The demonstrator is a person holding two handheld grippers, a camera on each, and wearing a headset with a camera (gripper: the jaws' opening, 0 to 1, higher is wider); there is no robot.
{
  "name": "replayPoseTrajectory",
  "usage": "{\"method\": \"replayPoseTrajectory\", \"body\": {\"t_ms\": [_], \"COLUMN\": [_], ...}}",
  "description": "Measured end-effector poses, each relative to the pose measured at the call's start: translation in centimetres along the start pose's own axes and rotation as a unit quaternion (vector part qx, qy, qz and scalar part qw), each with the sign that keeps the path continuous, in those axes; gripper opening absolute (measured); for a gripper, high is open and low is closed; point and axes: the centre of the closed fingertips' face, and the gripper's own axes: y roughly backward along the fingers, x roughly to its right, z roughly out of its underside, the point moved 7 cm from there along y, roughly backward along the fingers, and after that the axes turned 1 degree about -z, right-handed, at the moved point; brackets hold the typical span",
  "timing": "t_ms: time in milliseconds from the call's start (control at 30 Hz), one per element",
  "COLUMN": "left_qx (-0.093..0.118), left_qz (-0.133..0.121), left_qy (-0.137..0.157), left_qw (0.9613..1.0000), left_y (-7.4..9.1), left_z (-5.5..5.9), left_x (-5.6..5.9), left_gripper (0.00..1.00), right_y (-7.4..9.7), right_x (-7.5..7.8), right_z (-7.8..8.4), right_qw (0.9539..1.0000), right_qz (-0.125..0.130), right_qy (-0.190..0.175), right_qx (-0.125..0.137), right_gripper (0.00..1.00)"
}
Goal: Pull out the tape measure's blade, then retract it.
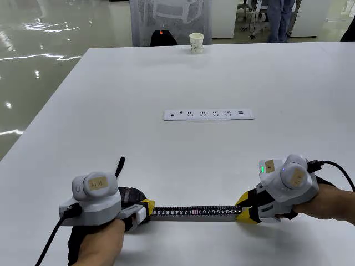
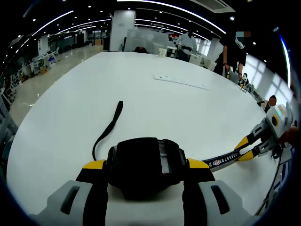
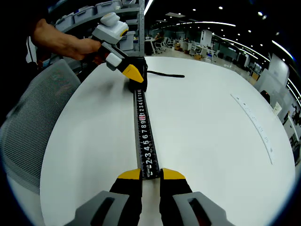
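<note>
The black tape measure case [image 2: 146, 165] sits clamped between the yellow-tipped jaws of my left gripper [image 1: 145, 208], its black wrist strap [image 2: 107, 129] trailing on the white table. The numbered blade [image 1: 194, 211] runs out flat along the table from the case to my right gripper [image 1: 242, 211]. That gripper [image 3: 150, 174] is shut on the blade's end. In the right gripper view the blade [image 3: 143, 136] stretches away to the case [image 3: 140, 79] held by the left gripper [image 3: 133, 73]. In the left gripper view the blade [image 2: 225, 161] leads right to the right gripper [image 2: 248, 148].
A white power strip [image 1: 208, 114] lies flat mid-table beyond the blade. A paper cup [image 1: 196, 42] stands at the far edge, with a chair back [image 1: 163, 37] behind it. A grey mesh chair [image 3: 28, 127] sits beside the table. People stand in the background.
</note>
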Motion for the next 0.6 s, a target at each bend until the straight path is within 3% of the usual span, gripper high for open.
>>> {"method": "replayPoseTrajectory", "body": {"t_ms": [600], "left_qx": [0.0], "left_qz": [0.001], "left_qy": [-0.001], "left_qw": [1.0], "left_y": [-0.09], "left_z": [-0.04], "left_x": [0.0], "left_gripper": [0.59], "right_y": [-0.84], "right_x": [-0.02], "right_z": [-0.8], "right_qw": [1.0], "right_qz": [-0.003], "right_qy": [0.002], "right_qx": [0.006], "right_gripper": [0.1]}}
